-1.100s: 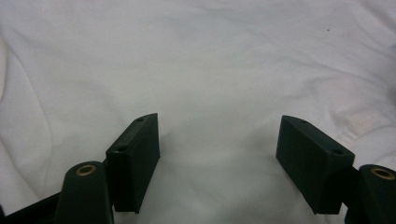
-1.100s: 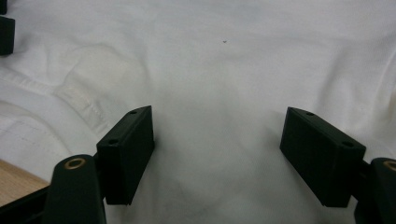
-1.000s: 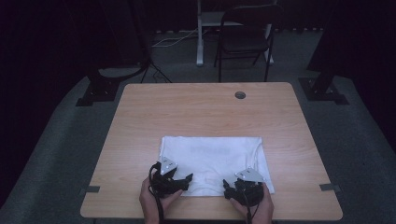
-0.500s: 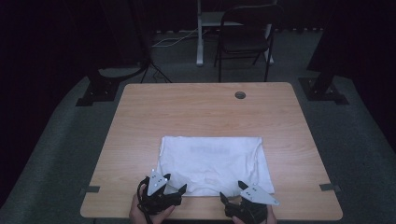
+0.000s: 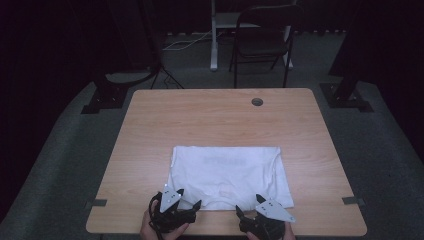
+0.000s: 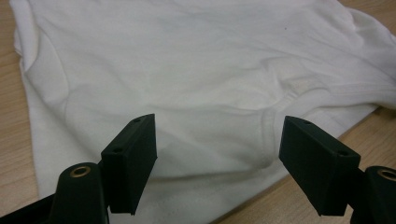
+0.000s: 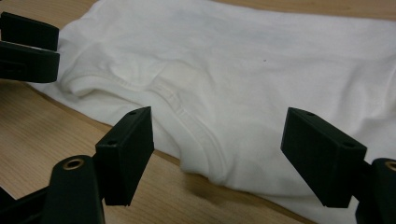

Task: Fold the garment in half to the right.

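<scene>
While both grippers hover at the table's near edge with jaws spread wide and empty, the folded white cotton T-shirt (image 5: 227, 175) lies flat just ahead of their fingertips, collar toward them. To grip well, the left gripper (image 6: 217, 154) and right gripper (image 7: 217, 154) should each take the near hem, 1 on either side of the ribbed collar (image 7: 187, 114), pinching every layer evenly before lifting.

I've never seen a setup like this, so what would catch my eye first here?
Probably the white T-shirt, folded flat on the near half of the wooden table. Next, the two black grippers at its near edge, the left gripper and the right gripper, both with jaws wide open, holding nothing.
</scene>
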`<state>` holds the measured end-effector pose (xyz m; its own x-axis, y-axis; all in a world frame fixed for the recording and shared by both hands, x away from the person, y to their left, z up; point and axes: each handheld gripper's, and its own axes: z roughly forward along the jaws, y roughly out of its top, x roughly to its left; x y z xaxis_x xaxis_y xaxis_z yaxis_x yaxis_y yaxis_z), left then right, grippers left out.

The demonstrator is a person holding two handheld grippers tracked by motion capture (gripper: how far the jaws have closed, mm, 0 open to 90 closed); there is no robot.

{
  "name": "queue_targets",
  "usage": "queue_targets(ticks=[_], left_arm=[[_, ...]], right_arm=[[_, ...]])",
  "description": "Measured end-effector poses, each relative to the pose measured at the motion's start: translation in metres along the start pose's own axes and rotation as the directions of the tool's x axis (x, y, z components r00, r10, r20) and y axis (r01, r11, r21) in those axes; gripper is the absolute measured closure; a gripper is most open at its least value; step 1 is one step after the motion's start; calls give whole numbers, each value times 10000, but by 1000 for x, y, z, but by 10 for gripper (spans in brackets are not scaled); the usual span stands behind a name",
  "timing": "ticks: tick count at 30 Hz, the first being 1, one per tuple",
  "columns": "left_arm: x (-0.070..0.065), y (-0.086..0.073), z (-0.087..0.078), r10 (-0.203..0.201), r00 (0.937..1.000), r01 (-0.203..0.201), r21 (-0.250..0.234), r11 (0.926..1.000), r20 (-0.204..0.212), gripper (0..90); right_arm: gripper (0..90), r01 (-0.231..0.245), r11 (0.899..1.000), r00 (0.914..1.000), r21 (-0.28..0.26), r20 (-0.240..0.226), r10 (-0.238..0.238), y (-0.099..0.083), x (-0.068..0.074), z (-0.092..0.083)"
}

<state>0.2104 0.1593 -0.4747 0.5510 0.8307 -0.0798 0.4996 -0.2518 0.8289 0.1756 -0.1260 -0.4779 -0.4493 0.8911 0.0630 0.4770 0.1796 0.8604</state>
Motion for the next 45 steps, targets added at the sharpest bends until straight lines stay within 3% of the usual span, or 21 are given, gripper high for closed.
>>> queue_targets(ticks=[9,16,27,31,45], left_arm=[[4,4,0,-74,10000,74,-9,10000,-42,286],[15,14,-6,-127,9993,123,-120,9999,-350,287],[26,25,-2,-61,9981,60,-7,10000,-605,286],[36,32,-2,-241,9970,237,-63,9997,-740,286],[53,41,15,-535,9935,564,262,9981,-1009,286]], right_arm=[[246,-41,10000,9998,-47,-198,40,0,-2,1],[246,-13,9999,9994,-110,-360,9,3,-2,2],[246,44,9997,9989,-230,-461,-54,7,-5,2],[246,52,9997,9986,-233,-528,-64,7,-5,2],[246,132,9998,9983,-172,-557,-141,5,-6,5]])
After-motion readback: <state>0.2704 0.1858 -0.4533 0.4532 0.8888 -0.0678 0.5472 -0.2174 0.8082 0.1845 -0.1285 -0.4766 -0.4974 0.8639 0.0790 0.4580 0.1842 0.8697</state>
